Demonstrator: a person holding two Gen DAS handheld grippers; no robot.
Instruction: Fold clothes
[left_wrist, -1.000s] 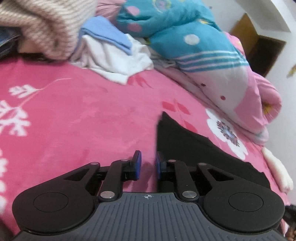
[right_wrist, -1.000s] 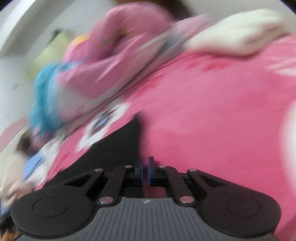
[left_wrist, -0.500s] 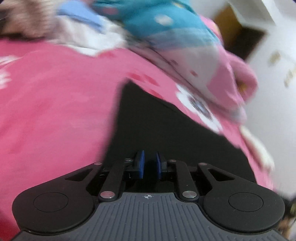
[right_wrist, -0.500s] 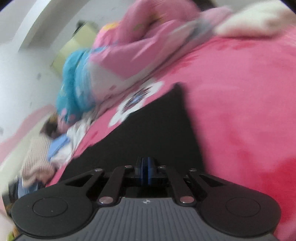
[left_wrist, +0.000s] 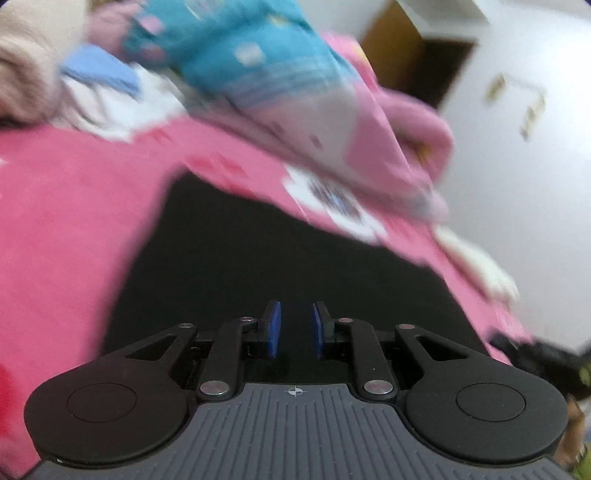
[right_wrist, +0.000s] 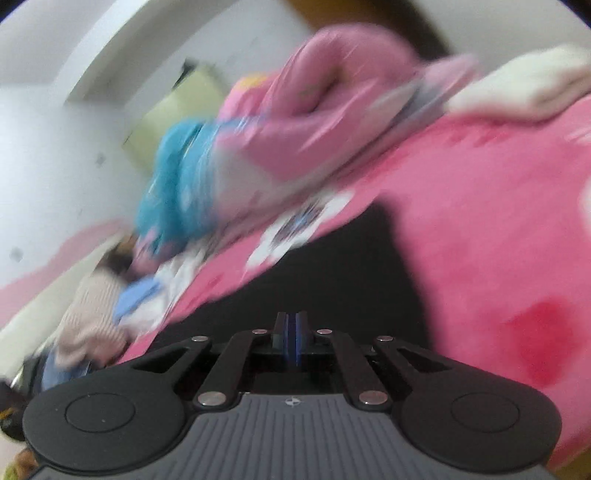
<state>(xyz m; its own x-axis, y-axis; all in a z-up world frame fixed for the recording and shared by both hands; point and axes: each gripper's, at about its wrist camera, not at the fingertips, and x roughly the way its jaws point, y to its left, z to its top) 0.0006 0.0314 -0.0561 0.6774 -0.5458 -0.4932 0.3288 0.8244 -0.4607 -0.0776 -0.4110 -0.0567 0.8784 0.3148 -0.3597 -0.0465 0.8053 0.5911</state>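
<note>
Left claw sat slightly apart, right claw pinched together, both over black garment on bed; w/ edges aligned, fold'd stay neat

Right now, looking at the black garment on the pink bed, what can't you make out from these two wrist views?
- Black garment: its near edge is hidden behind the left gripper body in the left wrist view, so its type is unclear.
- Whether the shut right gripper pinches cloth: right wrist view, pads meet against black fabric.
- Clothes pile: left wrist view, motion blur smears single items.
- Bedding roll: right wrist view, pattern blurred.
</note>
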